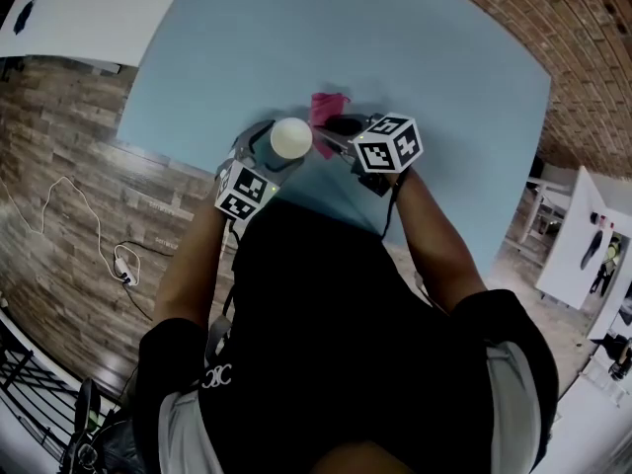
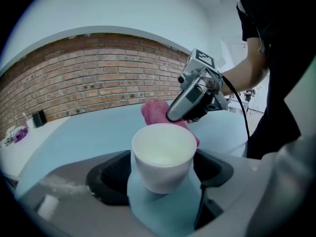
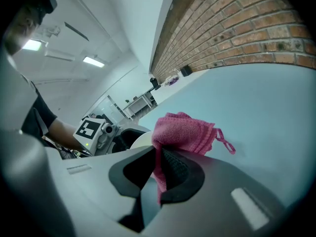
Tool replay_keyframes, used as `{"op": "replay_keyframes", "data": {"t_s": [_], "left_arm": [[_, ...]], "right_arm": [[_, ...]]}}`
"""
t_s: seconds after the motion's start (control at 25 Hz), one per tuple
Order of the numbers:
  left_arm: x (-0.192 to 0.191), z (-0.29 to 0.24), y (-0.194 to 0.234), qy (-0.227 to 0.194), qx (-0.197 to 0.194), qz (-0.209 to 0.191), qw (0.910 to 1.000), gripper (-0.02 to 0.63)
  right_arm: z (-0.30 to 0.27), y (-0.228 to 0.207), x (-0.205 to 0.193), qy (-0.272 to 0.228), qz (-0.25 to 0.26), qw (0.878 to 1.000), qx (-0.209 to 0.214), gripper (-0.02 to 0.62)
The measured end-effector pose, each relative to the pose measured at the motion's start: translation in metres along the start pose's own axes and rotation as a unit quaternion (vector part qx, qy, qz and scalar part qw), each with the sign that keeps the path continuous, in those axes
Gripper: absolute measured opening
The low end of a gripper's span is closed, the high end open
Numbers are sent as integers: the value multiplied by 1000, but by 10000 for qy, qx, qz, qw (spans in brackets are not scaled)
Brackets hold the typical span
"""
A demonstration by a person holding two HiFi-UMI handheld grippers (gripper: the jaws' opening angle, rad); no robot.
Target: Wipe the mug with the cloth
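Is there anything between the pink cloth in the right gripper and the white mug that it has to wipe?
Nothing visible stands in the way. The right gripper holds the cloth bunched close behind the mug's far rim, and the mug sits open side up between the left gripper's jaws.

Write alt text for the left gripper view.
A white mug is gripped in the jaws of the left gripper above a light blue table. Just behind it, the right gripper holds a pink cloth near the mug's far rim, with a brick wall beyond.

Pale blue table (image 1: 395,47), smooth matte top
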State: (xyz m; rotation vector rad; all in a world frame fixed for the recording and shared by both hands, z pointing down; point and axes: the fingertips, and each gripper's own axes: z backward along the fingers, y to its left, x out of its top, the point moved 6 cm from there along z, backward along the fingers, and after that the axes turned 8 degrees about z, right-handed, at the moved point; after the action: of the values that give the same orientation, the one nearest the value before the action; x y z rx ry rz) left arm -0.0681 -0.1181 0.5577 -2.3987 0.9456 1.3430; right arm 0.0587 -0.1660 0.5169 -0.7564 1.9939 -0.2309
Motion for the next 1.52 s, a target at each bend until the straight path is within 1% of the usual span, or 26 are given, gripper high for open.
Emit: {"op": "replay_keyframes", "data": {"t_s": [0.04, 0.16, 0.28, 0.4, 0.44, 0.52, 0.64, 0.76, 0.84, 0.96, 1.04, 1.08, 1.12, 1.2, 1.28, 1.36, 1.44, 1.52], "left_arm": [[-2, -1, -1, 15, -6, 23, 10000, 405], [-4, 0, -2, -10, 19, 30, 10000, 400], [-4, 0, -1, -17, 54, 24, 10000, 399], [-5, -1, -2, -37, 74, 49, 10000, 399], [-6, -1, -2, -33, 71, 47, 10000, 397], [-6, -1, -1, -17, 52, 32, 10000, 397], [-5, -1, -1, -14, 49, 38, 10000, 396], [-6, 0, -1, -24, 84, 63, 9999, 396], [-7, 1, -1, -38, 111, 67, 9999, 396], [-8, 1, -2, -63, 161, 89, 9998, 396], [-8, 1, -2, -49, 189, 101, 9998, 396], [-8, 1, -2, -41, 207, 109, 9997, 396], [-8, 1, -1, -37, 234, 124, 9996, 396], [-6, 2, -1, -50, 323, 186, 9993, 396], [-2, 3, -1, -109, 415, 300, 9986, 396], [-2, 5, 0, -174, 491, 553, 9971, 396], [-5, 6, 0, -198, 589, 720, 9955, 394], [-6, 8, 2, -181, 652, 737, 9950, 394]], "right_arm": [[-1, 1, 0, 61, 55, 10000, -2, 41], [-6, 2, -1, 232, 93, 9997, 12, 41], [-9, -3, -10, 357, -173, 9992, 27, 41], [-16, -11, -30, 718, -405, 9965, -93, 41], [-16, -12, -34, 768, -443, 9960, -121, 42], [-12, -8, -25, 545, -540, 9970, -108, 41], [1, -4, 5, -49, -592, 9982, -117, 41], [4, -14, 24, -411, -733, 9963, -191, 41], [-2, -25, 24, -464, -915, 9945, -232, 43], [-10, -47, 11, -471, -1405, 9881, -403, 43], [-17, -61, -6, -153, -1619, 9843, -678, 42], [-23, -65, -14, -4, -1672, 9831, -741, 41], [-29, -66, -19, 48, -1716, 9824, -737, 41], [-33, -63, -20, -68, -1784, 9816, -672, 41], [-29, -57, -19, -244, -1800, 9818, -561, 41], [-20, -45, -20, -337, -1691, 9840, -449, 41], [-13, -29, -22, -259, -1278, 9907, -380, 41], [-13, -12, -25, -36, -623, 9975, -321, 41]]}}
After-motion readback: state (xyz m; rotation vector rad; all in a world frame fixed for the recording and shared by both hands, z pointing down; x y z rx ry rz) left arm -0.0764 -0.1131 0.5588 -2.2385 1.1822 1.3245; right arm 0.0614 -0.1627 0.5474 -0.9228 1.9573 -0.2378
